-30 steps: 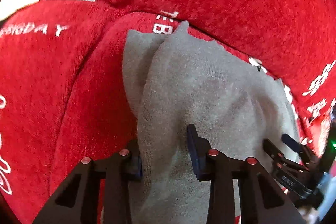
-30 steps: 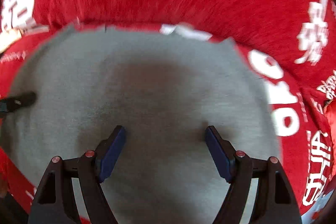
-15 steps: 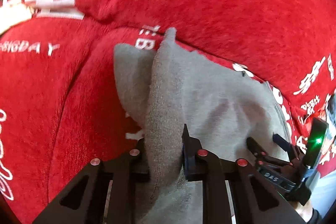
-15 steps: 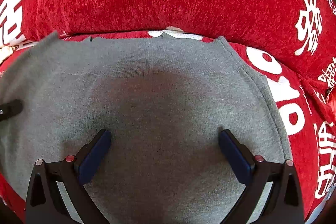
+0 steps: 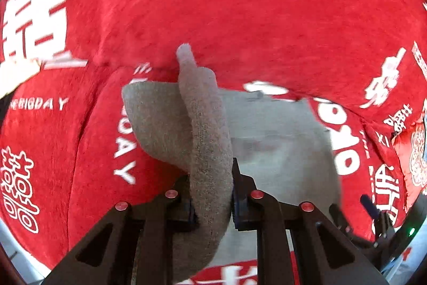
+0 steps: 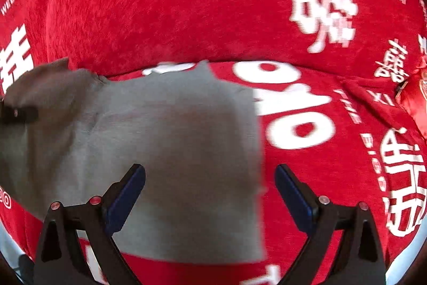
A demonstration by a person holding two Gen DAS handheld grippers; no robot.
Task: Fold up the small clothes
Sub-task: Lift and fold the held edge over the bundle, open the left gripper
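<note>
Left wrist: one grey garment (image 5: 272,140), pinched.

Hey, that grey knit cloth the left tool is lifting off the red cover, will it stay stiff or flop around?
Probably floppy: the grey knit cloth bunches into a narrow ridge where the left tool pinches it and droops to either side. It looks light, rising from one pinch. The fuzzy knit likely drags on the red printed cover rather than sliding.

- Left wrist view: steeply down, close over the cloth's (image 5: 277,140) left edge.
- Right wrist view: steeply down, close over its right part.
- Both share the cloth (image 6: 173,138) and red cover (image 6: 186,4).
</note>
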